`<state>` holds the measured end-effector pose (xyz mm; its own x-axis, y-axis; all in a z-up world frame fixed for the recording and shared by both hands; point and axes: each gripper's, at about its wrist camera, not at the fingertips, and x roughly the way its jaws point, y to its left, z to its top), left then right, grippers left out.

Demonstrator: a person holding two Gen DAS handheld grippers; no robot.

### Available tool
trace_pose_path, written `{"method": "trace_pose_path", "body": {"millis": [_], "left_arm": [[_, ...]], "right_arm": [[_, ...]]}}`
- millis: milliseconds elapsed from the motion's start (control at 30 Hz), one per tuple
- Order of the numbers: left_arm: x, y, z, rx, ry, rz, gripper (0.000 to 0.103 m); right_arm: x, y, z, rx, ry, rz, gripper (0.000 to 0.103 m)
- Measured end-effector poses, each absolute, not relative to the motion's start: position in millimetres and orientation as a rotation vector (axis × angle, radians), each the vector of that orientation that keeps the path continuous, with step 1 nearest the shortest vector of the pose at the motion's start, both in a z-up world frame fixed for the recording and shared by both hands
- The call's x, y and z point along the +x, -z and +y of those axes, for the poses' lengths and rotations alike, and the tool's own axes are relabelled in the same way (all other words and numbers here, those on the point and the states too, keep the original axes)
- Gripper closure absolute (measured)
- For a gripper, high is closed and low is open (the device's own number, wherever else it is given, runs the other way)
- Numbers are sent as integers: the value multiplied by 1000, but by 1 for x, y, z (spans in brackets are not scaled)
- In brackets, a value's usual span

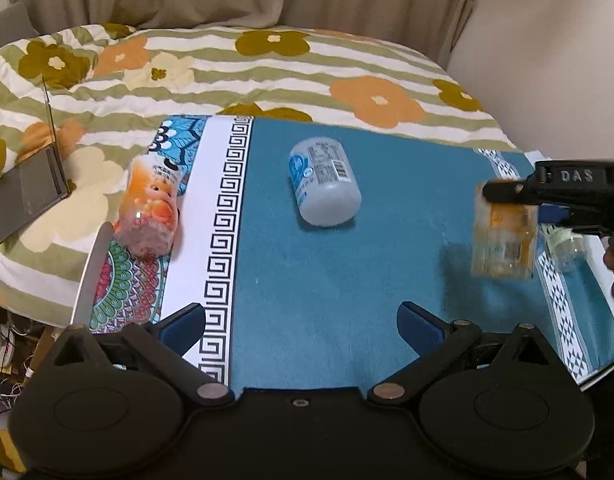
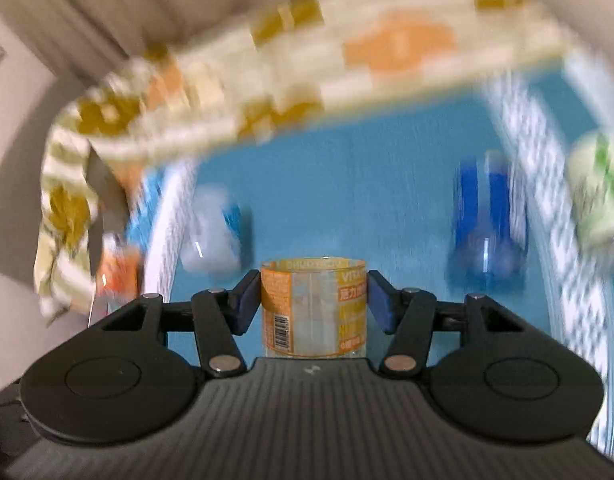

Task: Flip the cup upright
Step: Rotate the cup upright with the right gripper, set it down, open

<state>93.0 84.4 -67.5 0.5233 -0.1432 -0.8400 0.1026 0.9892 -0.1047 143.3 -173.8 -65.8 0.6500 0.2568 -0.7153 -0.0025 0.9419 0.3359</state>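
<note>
Right wrist view: the right gripper (image 2: 314, 300) is clamping its blue pads (image 2: 243, 306) on the two sides of the cup (image 2: 313, 308), which is sitting between them close to the camera.

Cup: a clear plastic cylinder wearing an orange and yellow label with white lettering, a barcode showing on its left side. A round rim is facing away from the camera toward the desk; which end that is, open or closed, cannot be told. The background is smearing with blur.

Left wrist view: the same cup (image 1: 503, 240) is hanging above the right part of the blue mat (image 1: 347, 280), held from the right by the black right gripper (image 1: 507, 196), and appearing blurred. A shadow is lying on the mat just beside it.

Left gripper (image 1: 303, 320): standing wide apart, holding nothing, hovering over the near edge of the mat.

Other items on the desk:
- white bottle (image 1: 325, 182) with blue label, lying on its side mid-mat;
- orange-labelled bottle (image 1: 151, 208) lying at the left on the patterned cloth (image 1: 123, 280);
- clear container with green label (image 1: 567, 244) just behind the held cup;
- blue bottle (image 2: 487, 224), blurred, lying right of centre.

Beyond the desk: a flowered striped quilt (image 1: 267, 76) covering a bed, a laptop (image 1: 31, 188) resting on it.
</note>
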Motion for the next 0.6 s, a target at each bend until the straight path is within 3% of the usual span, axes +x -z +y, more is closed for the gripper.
{"method": "trace_pose_path", "body": {"millis": [100, 200, 600], "left_arm": [[95, 71, 83, -38, 138, 1003, 0], [93, 76, 81, -15, 138, 1000, 0], [79, 99, 74, 92, 156, 1028, 0]], "right_arm": [[121, 82, -161, 254, -104, 643, 30], [115, 105, -147, 191, -62, 545, 30], [108, 143, -138, 142, -19, 481, 30]]}}
